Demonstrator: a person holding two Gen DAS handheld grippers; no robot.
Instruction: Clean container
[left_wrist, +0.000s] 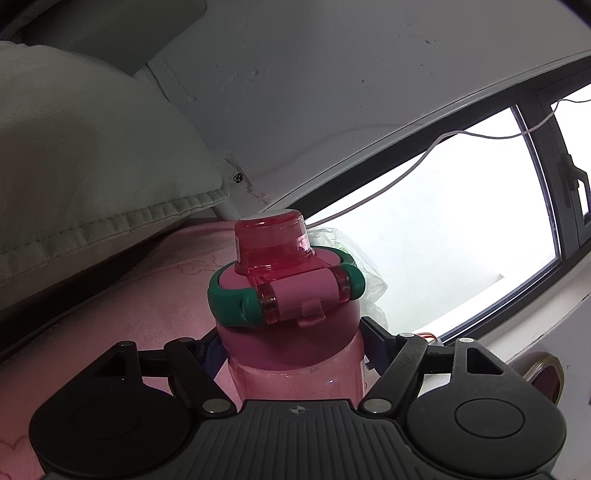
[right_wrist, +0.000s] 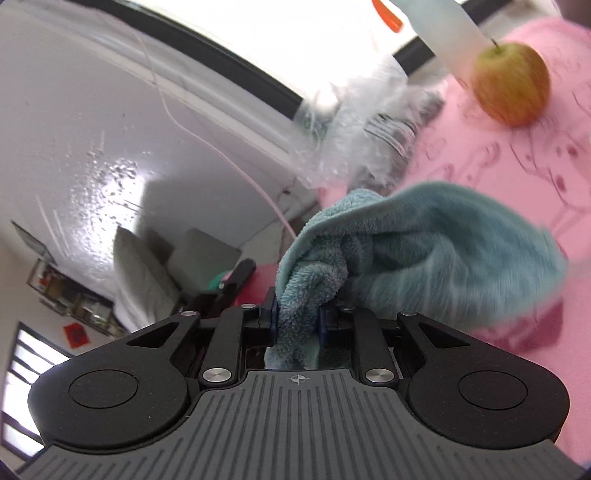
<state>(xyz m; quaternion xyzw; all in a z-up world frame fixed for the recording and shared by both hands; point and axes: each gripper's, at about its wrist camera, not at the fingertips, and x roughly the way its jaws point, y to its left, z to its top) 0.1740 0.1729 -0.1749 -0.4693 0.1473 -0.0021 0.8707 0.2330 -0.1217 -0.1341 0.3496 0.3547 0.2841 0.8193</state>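
Left wrist view: left claw clamped on pink water bottle, lower centre of frame, flip lid shut, green carry loop around neck.

Right wrist view: right claw pinching bunched teal towel, centre; apple upper right on pink cloth.

Judgement: wipe bottle wall with loose towel fold, bottle kept firm, grip clear of lid hinge.

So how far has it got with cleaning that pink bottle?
Done: the left gripper clamps the pink bottle and the right gripper pinches the teal cloth. In hand: bringing the two together. Left: the wiping; the cloth isn't touching the bottle, whose lid is closed.
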